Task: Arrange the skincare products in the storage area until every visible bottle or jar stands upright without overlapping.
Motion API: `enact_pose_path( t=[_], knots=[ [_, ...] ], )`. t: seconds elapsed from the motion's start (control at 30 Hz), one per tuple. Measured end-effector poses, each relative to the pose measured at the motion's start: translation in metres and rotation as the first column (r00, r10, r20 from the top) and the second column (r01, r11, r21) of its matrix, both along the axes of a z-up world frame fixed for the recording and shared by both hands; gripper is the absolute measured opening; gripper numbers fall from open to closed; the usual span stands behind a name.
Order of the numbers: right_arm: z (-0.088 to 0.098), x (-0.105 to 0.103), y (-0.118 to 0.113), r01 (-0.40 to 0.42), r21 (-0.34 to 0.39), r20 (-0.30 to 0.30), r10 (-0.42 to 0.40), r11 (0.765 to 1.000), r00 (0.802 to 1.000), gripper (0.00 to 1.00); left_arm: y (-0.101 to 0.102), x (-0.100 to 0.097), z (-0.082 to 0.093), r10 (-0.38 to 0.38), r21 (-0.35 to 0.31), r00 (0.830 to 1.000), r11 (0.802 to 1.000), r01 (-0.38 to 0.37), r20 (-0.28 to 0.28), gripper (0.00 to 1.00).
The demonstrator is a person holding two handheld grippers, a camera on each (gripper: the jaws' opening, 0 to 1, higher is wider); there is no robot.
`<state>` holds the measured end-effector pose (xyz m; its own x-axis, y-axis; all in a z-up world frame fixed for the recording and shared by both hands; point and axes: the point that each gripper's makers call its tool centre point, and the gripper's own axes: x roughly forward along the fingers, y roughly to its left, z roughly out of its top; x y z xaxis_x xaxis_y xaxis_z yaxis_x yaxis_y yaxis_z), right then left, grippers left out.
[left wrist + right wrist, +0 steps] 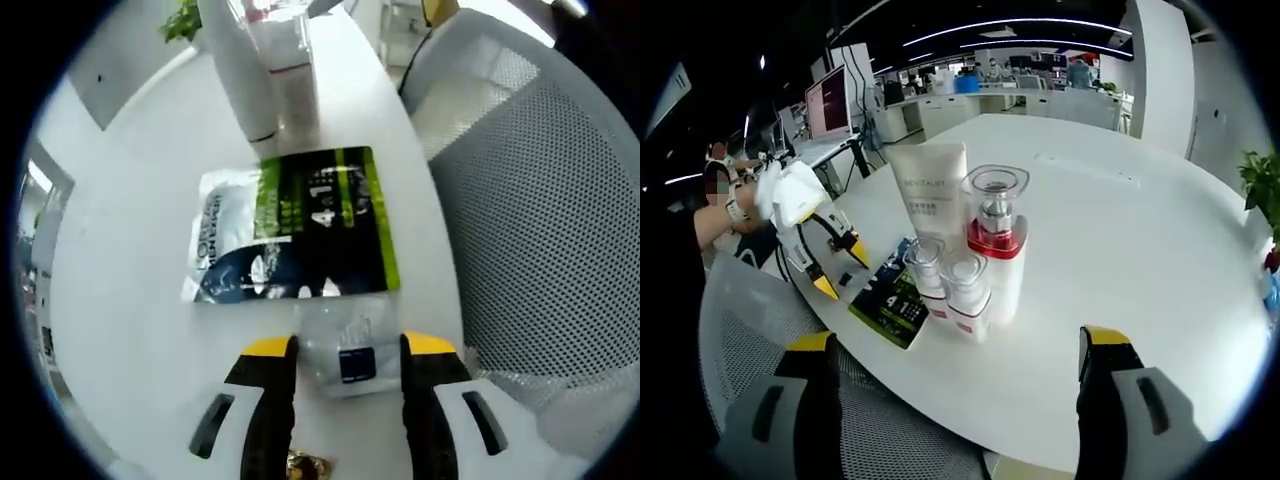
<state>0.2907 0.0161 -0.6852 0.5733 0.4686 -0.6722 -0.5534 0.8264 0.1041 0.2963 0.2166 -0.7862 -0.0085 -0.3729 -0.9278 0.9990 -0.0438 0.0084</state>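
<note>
**Left gripper over a small clear bottle; right gripper open, clear of the group**

Left gripper view: left gripper (345, 345) points across a white table (130, 300). Jaws apart, yellow tips on either side of a small clear bottle (350, 350) with a dark label, lying flat. Whether the tips touch it, cannot tell. Just beyond the bottle lies a green sachet (335, 225), flat, overlapping a silver-blue sachet (225, 245) beside it. Farther on stands a white tube (240, 70), upright, with a clear boxed item (290, 70) close by. A mesh chair (540, 220) sits at the table edge.

Right gripper view: right gripper (960, 345) with jaws wide apart, nothing between them, well back from the products. On the table (1140, 240) an upright group: white tube (930, 195), a red-and-clear pump bottle (995, 240) beside it, two small clear-capped bottles (950, 285) in front, all close together. Green sachet (895, 300) flat near the table edge, just beside the small bottles. The left gripper (835, 265) comes in from the left, held by a gloved hand (790, 195), yellow tips down at the table edge near the sachet. Office desks and monitors blurred beyond.
</note>
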Motion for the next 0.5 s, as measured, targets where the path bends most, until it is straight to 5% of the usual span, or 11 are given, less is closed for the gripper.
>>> enact_pose_path(
  t=[0.5],
  knots=[
    [0.0017, 0.0007, 0.0049, -0.016, -0.008, 0.0, 0.016, 1.0, 1.0, 0.99, -0.0002, 0.0085, 0.0017, 0.06, -0.013, 0.997, 0.998, -0.059, 0.057, 0.54]
  ],
)
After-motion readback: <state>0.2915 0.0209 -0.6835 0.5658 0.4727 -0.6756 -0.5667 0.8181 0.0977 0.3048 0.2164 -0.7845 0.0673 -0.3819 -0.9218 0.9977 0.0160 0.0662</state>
